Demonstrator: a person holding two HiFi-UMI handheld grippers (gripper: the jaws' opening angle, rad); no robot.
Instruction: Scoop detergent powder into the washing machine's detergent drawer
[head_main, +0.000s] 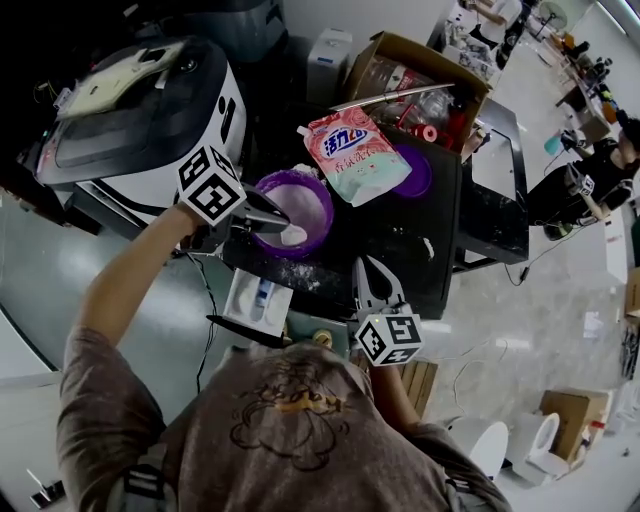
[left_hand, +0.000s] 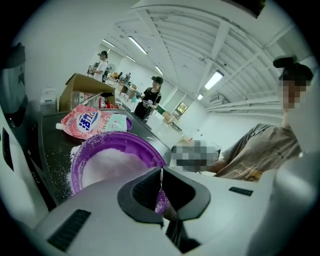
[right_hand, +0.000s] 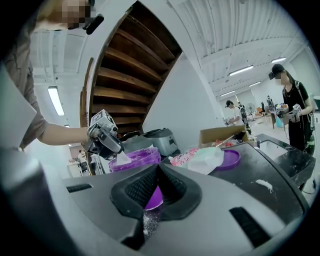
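Observation:
A purple bowl (head_main: 300, 210) of white detergent powder (left_hand: 112, 165) stands on the black top (head_main: 400, 250). My left gripper (head_main: 281, 226) reaches over the bowl's near rim, shut on a small white scoop (head_main: 294, 236) that rests in the powder. In the left gripper view my left gripper (left_hand: 161, 175) pinches the scoop's thin handle (left_hand: 161, 181) edge-on. Below the top's front edge, the white detergent drawer (head_main: 257, 300) stands pulled out. My right gripper (head_main: 368, 277) hovers at the front edge, right of the drawer, shut and empty. In the right gripper view my right gripper (right_hand: 159, 172) points at the bowl (right_hand: 136, 157).
A pink detergent bag (head_main: 354, 152) lies behind the bowl, next to a purple lid (head_main: 421, 173). An open cardboard box (head_main: 415, 85) sits at the back. A white and black appliance (head_main: 130, 115) stands to the left. Spilled powder (head_main: 300, 268) dusts the top. People stand far right.

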